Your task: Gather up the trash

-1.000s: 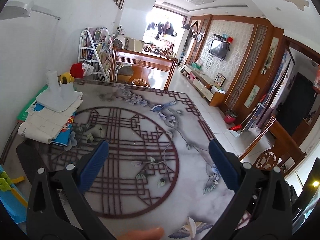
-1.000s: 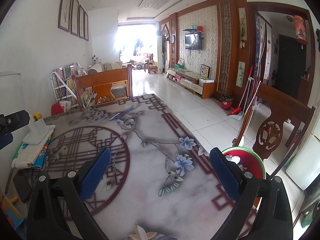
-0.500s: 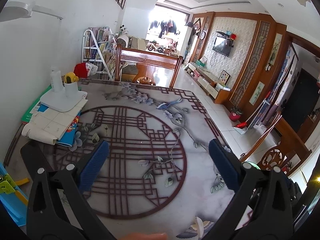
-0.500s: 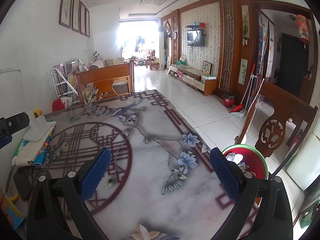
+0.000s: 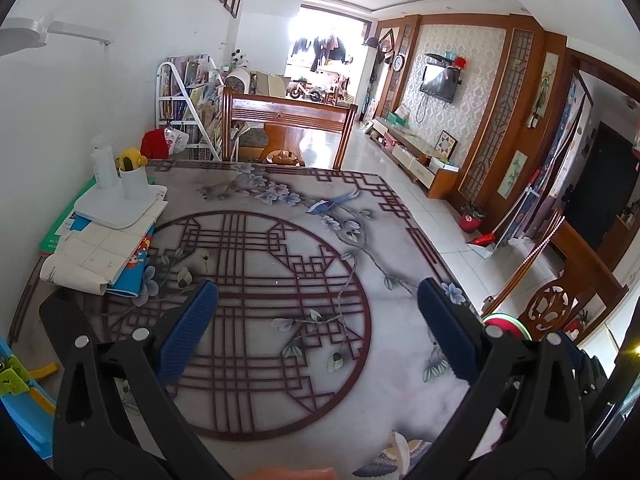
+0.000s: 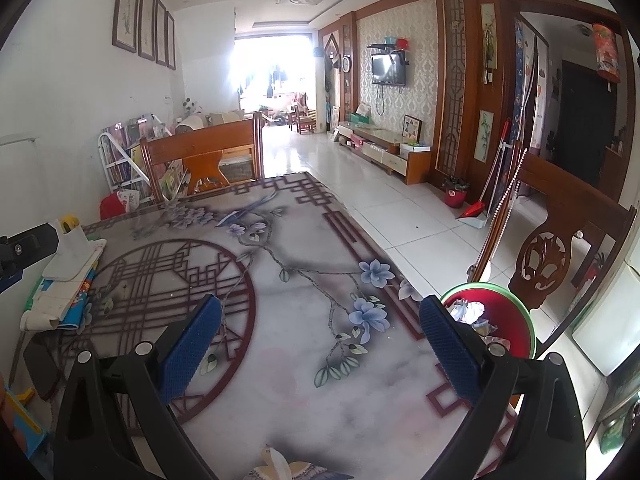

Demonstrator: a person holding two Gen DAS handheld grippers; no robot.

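My left gripper [image 5: 318,308] is open and empty above the patterned tabletop [image 5: 280,248]. My right gripper [image 6: 320,320] is open and empty above the same table [image 6: 304,280]. A red bin with a green rim [image 6: 504,320] stands beside the table's right edge and holds crumpled paper trash [image 6: 468,312]. The bin's rim also shows in the left wrist view [image 5: 506,322], just behind my right finger. No loose trash shows on the tabletop.
A stack of papers and books with a white lamp base [image 5: 116,208] lies at the table's left side. A wooden chair [image 5: 288,120] stands at the far end; another chair [image 6: 560,248] stands right of the bin. A broom and dustpan [image 6: 480,208] lean at the right wall.
Both grippers have pulled back and risen slightly, so more of the table and bin shows. Both stayed open and empty.
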